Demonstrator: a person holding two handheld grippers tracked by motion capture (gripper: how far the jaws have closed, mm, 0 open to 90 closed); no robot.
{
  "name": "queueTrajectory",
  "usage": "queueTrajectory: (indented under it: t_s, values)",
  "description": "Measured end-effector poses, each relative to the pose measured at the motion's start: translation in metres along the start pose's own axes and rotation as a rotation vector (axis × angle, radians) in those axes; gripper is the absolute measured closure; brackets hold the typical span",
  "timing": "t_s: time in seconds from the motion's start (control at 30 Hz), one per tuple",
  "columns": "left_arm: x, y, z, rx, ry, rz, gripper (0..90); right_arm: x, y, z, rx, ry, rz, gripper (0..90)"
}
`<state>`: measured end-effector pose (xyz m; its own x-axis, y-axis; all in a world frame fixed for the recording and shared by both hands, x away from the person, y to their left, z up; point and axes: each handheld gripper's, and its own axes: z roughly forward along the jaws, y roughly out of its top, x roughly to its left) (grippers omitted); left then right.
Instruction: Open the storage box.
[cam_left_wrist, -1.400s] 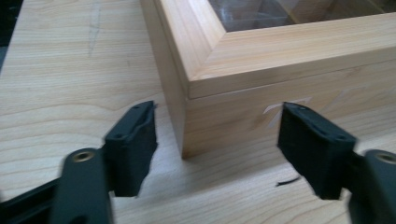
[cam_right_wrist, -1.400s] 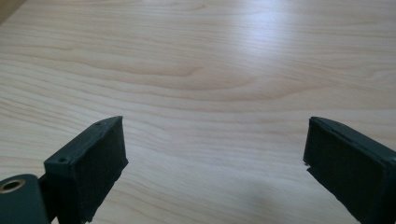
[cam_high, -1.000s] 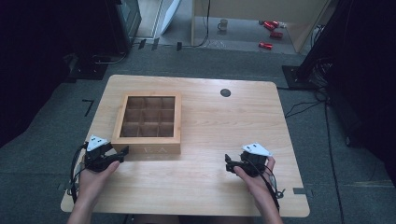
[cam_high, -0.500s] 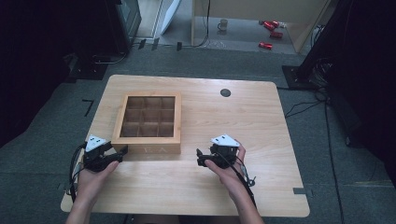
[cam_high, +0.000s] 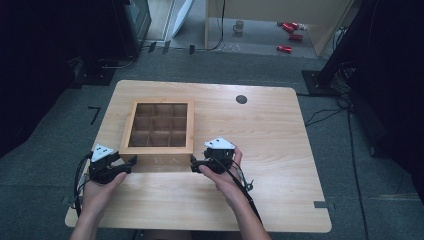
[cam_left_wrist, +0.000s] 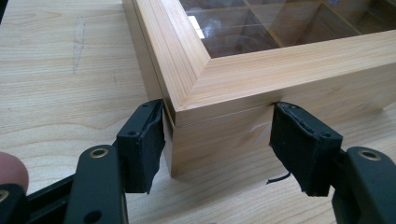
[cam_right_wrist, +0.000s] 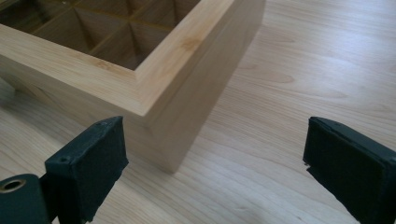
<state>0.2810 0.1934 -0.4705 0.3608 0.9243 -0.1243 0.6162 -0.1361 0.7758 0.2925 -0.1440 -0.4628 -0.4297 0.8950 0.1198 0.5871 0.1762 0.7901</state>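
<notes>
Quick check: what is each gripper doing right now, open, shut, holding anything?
Left gripper: shut on the near-left corner of the wooden box.
Right gripper: open, holding nothing, at the box's near-right corner.

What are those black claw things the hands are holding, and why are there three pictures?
A person holds a two-jaw tool in each hand. One picture looks down from above the wooden table. The other two come from little cameras riding on each claw. On the table stands a wooden box with a glass lid and nine compartments. The left claw has just closed on the box's near corner, both pads pressing its sides. The right claw is open, pointing at the box's other near corner, holding nothing.
</notes>
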Motion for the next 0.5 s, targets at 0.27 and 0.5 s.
queueTrajectory:
  t_s: [0.27, 0.5]
  values:
    - [0.002, 0.000, 0.000, -0.003, -0.010, -0.001, 36.8, 0.010, -0.002, 0.012, 0.005, 0.037, 0.006, 5.9]
    - [0.002, 0.000, 0.000, -0.010, -0.011, -0.001, 36.8, 0.015, -0.002, 0.020, -0.001, 0.061, 0.064, 6.4]
